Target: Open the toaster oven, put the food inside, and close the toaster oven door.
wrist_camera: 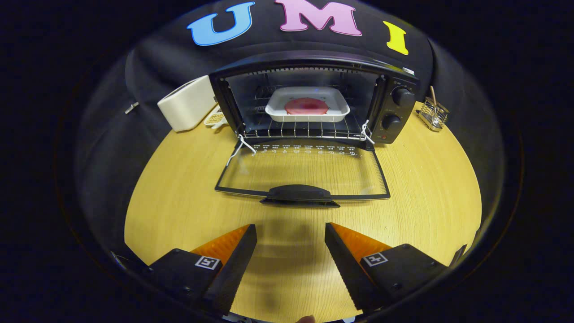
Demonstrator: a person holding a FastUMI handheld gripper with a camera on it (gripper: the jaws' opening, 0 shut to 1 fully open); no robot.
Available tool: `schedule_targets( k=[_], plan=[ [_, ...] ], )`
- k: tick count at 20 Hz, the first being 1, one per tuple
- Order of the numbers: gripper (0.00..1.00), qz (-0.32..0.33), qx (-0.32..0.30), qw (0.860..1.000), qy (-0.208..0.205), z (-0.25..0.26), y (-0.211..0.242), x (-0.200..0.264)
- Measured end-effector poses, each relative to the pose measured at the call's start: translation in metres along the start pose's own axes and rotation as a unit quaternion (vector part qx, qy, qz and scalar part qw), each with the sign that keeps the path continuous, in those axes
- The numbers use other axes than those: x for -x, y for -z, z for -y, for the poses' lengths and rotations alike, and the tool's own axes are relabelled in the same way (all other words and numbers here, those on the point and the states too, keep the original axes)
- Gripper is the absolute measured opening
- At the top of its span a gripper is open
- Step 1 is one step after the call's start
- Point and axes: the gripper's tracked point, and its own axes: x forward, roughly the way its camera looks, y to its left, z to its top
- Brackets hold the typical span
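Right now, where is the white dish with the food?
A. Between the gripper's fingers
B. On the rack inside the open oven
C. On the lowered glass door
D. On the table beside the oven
B: the white dish sits on the wire rack inside the toaster oven, door folded down; the gripper is open and empty.

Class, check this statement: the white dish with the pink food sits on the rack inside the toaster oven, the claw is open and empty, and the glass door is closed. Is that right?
One thing is wrong: the glass door is open, folded down flat on the table, as the gripper view shows. The rest holds: the white dish with the pink food sits on the rack inside the toaster oven, and the claw is open and empty.
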Motion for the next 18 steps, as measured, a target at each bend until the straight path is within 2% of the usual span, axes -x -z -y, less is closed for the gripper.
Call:
schedule_targets(
  k=[11,18],
  plan=[
    [0.99,-0.029,-0.044,0.997,0.058,0.007,0.004,-0.051],
    [0.99,-0.02,-0.035,0.997,0.069,0.009,-0.003,-0.048]
  ],
)
